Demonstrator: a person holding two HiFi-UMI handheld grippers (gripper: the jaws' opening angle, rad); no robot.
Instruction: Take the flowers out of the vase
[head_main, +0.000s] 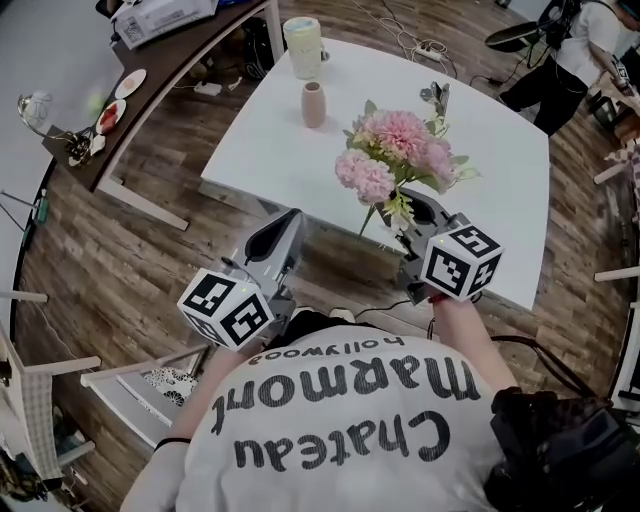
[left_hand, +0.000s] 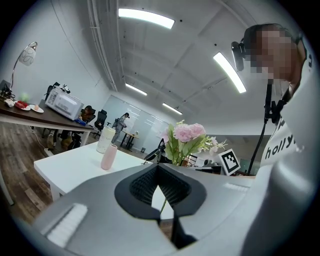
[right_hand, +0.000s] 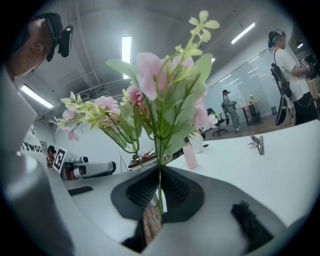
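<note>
Pink and green, the flowers (head_main: 395, 155) show in the head view above the near part of the white table (head_main: 270, 160). They are already clear of the vase (head_main: 313, 104), which stands with no stems in it, well apart toward the far edge near a cream cup (head_main: 302, 47). The right gripper (head_main: 412, 215) has them low on the stems, while the left gripper (head_main: 287, 222) hangs off the table's near edge carrying nothing. In the left gripper view we see the left gripper (left_hand: 158, 167) with its pads together and bare, the flowers (left_hand: 187, 137) and vase (left_hand: 108, 157) beyond. In the right gripper view the right gripper (right_hand: 160, 172) is clamped narrow on a thin green stem, the flowers (right_hand: 155, 75) rising overhead. We judge the lift done, so what counts now is a firm pinch (the head looks heavy for such a stem) and a slow carry to a bare patch. The bunch's long axis runs near upright, heads up, cut ends pointing down past the jaws
</note>
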